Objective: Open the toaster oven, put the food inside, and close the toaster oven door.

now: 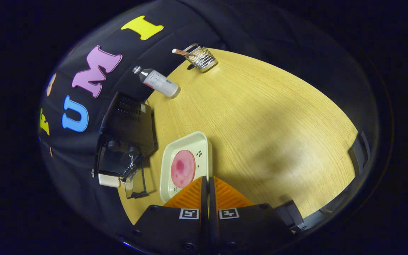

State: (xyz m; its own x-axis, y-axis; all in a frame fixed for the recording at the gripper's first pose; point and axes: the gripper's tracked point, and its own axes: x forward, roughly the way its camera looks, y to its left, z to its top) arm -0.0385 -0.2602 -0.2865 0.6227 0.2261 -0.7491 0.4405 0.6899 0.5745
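A black toaster oven (126, 124) stands at the table's edge against the booth wall, two knobs on its front. Its glass door (136, 184) appears swung down open, with a pale handle (108, 180) at its end and a wire rack (130, 170) showing in the opening. Beside the oven lies a white square plate (201, 141) carrying a round pink slice of food (182, 168). My gripper (207, 179) is shut with nothing between its fingers. Its tips hover over the plate's near edge, just right of the pink slice.
On the round wooden table (260, 117), a clear plastic bottle (159, 83) stands beyond the oven. Farther off, a metal wire holder (201, 57) with a stick in it sits near the table's far edge. The black booth wall surrounds the table.
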